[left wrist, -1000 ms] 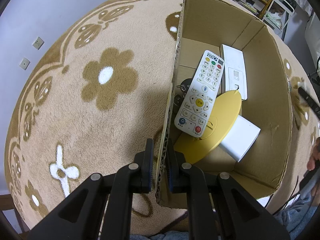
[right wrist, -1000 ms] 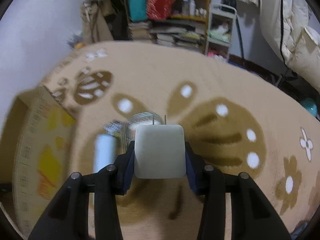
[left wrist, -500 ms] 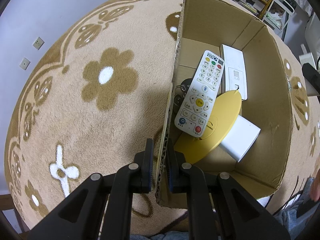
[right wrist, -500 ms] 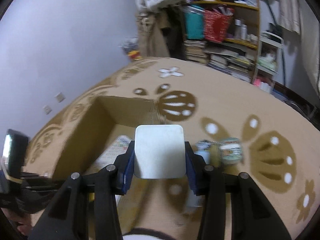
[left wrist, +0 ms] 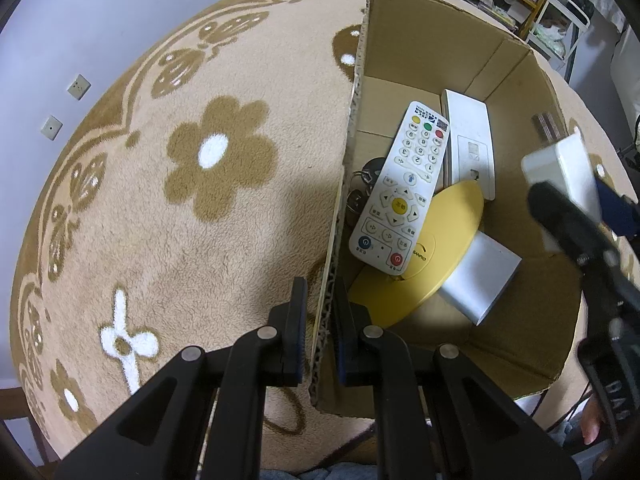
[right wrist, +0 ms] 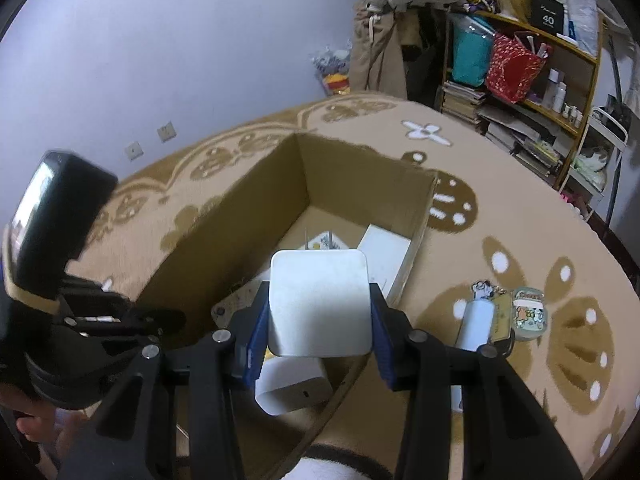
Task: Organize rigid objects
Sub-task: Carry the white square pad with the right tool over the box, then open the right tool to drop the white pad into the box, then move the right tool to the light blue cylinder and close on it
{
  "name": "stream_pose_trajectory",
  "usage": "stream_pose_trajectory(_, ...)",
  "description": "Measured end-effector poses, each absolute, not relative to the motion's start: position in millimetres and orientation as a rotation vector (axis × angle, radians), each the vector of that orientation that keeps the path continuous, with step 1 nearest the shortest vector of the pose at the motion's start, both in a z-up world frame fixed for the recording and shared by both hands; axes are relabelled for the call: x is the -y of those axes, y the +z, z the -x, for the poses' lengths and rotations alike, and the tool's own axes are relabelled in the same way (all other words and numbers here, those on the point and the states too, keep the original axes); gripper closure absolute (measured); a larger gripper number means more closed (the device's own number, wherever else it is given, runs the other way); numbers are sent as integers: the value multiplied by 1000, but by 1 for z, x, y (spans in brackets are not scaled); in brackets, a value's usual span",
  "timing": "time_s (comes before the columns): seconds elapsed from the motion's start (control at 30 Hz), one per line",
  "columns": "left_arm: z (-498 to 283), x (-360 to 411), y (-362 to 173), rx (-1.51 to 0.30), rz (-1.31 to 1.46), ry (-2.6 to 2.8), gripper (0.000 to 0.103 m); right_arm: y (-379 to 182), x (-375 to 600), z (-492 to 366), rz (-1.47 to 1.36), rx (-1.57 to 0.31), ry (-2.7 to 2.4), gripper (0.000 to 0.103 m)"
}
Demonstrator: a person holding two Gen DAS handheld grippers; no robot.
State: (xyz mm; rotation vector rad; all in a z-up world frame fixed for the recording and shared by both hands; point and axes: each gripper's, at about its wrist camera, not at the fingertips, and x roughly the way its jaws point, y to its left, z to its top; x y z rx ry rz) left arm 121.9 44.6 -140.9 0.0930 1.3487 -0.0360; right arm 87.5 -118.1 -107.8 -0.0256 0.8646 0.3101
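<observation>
An open cardboard box lies on the flowered carpet. My left gripper is shut on the box's left wall. Inside lie a white remote, a yellow disc, a long white device, a white block and dark keys. My right gripper is shut on a white plug adapter, held above the box's right rim with its prongs pointing away. A white tube and small charms lie on the carpet right of the box.
A shelf crammed with bags, books and bottles stands against the far wall, beside hanging clothes. Wall sockets sit low on the left wall. A hand holds the left gripper's body. Carpet spreads left of the box.
My right gripper swung left with the adapter, from over the carpet beside the box to above the box's right side, and rolled. It now shows in the left wrist view. The left gripper stayed put.
</observation>
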Motion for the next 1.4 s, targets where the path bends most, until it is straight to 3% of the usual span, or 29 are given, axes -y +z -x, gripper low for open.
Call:
stream_pose_trajectory(0.7, -122, -47, -140, -1351, -80, -40, 91, -103, 114, -83, 55, -880, 302, 54)
stream_pose_trajectory(0.83, -123, -47, -140, -1351, -81, -40, 91, -89, 128, -78, 20, -828, 264, 29)
stream_pose_trajectory(0.9, -123, -47, -140, -1352, -81, -41, 91, -82, 136, -75, 10, -792, 244, 24)
stream_pose_trajectory(1.03, -123, -47, -140, -1351, -83, -40, 91, -74, 157, -72, -4, -756, 168, 1)
stream_pose_trajectory(1.4, -122, -47, -140, -1353, -82, -39, 91, -109, 227, -91, -156, -867, -52, 0)
